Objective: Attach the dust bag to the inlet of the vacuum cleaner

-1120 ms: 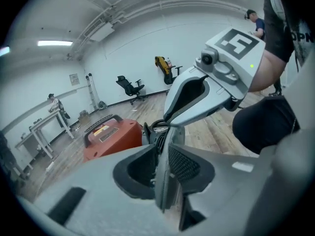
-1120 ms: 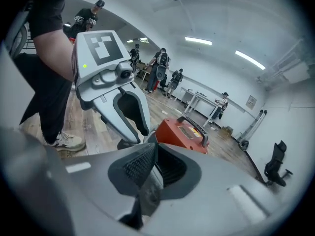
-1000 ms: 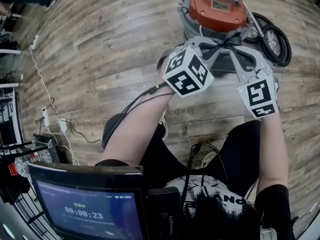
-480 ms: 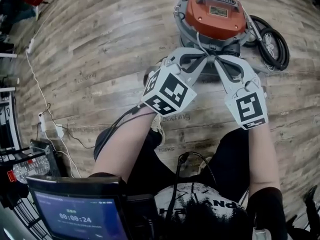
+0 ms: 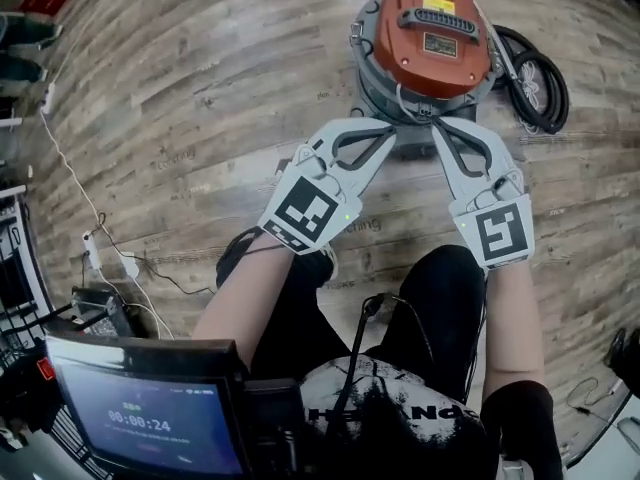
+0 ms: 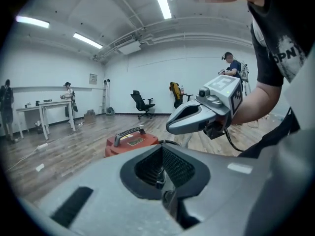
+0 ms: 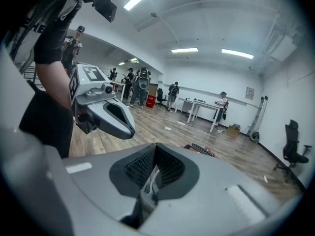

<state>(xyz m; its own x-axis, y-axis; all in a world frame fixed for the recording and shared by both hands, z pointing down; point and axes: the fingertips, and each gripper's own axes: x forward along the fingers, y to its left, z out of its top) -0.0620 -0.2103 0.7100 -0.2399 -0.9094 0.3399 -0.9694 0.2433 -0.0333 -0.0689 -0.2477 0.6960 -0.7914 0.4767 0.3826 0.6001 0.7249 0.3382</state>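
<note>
left gripper point(image 5: 392, 136), right gripper point(image 5: 438, 128): both jaws pressed together, nothing clearly held; tips just beside vacuum cleaner point(image 5: 432, 40) drum, lid on; dust bag and inlet not visible; risks: closed jaws slip off lid clamp; canister rolls on floor point(image 5: 200, 88)

Both grippers have drawn back toward the person. The left gripper point(image 5: 390, 136) has moved lower and more to the left, and its cube point(image 5: 305, 213) now shows mostly one face. The right gripper point(image 5: 441, 128) moved less. The timer point(image 5: 138, 420) has advanced by one second.
</note>
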